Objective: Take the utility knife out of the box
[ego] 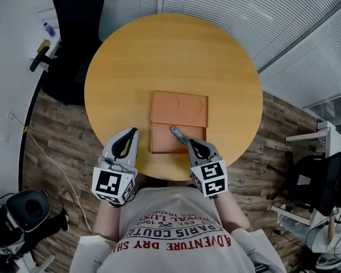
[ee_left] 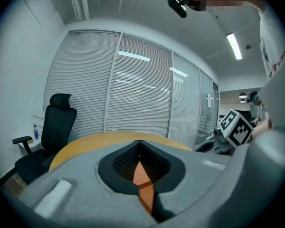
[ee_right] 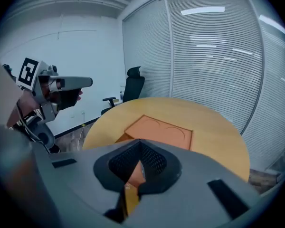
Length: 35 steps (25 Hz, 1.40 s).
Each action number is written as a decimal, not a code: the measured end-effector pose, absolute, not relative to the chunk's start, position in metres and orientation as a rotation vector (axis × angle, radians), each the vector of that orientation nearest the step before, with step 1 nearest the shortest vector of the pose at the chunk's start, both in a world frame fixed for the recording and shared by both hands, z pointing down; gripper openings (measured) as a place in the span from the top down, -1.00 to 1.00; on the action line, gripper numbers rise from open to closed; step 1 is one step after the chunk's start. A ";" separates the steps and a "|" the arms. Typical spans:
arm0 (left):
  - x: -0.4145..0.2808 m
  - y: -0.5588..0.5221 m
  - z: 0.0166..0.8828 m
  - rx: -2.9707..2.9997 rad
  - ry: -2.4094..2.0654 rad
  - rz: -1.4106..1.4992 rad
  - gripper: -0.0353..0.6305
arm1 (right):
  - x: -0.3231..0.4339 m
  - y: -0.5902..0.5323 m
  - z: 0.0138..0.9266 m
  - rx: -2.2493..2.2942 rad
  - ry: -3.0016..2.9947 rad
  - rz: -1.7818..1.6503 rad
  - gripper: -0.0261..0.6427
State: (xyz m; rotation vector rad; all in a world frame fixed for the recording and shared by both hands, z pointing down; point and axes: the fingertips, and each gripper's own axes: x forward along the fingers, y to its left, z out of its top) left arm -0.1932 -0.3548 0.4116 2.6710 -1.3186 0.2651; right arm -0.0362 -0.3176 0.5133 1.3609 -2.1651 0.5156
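An orange box lies open near the front of the round wooden table [ego: 227, 67]; its flat lid [ego: 179, 108] is the far half and its shallow base [ego: 161, 142] the near half. A grey utility knife [ego: 177, 133] lies slantwise in the base. My right gripper [ego: 189, 143] is shut, its tip right at the knife's near end with nothing seen between the pads. In the right gripper view the right gripper [ee_right: 140, 140] points at the lid [ee_right: 159, 129]. My left gripper [ego: 134, 132] is shut and empty, just left of the box.
A black office chair [ego: 74, 33] stands beyond the table's far left edge. Slatted glass walls [ego: 244, 10] run behind the table. A white cable [ego: 51, 164] trails over the wood floor at the left, and desks and gear [ego: 324, 175] stand at the right.
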 end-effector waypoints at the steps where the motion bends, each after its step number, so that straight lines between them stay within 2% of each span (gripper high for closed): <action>1: -0.193 -0.358 0.415 2.672 -1.304 0.267 0.91 | -0.038 -0.319 0.520 1.344 -2.149 0.528 0.90; 15: -0.206 -0.390 0.490 2.571 -1.215 0.361 0.91 | -0.047 -0.339 0.616 1.165 -1.942 0.648 0.89; 17: -0.208 -0.393 0.495 2.557 -1.213 0.371 0.91 | -0.049 -0.342 0.626 1.120 -1.924 0.656 0.72; 26: -0.227 -0.402 0.515 2.485 -1.247 0.414 0.91 | -0.055 -0.355 0.659 1.013 -1.857 0.676 0.51; 35: -0.232 -0.409 0.523 2.459 -1.267 0.424 0.91 | -0.051 -0.363 0.678 0.977 -1.802 0.679 0.44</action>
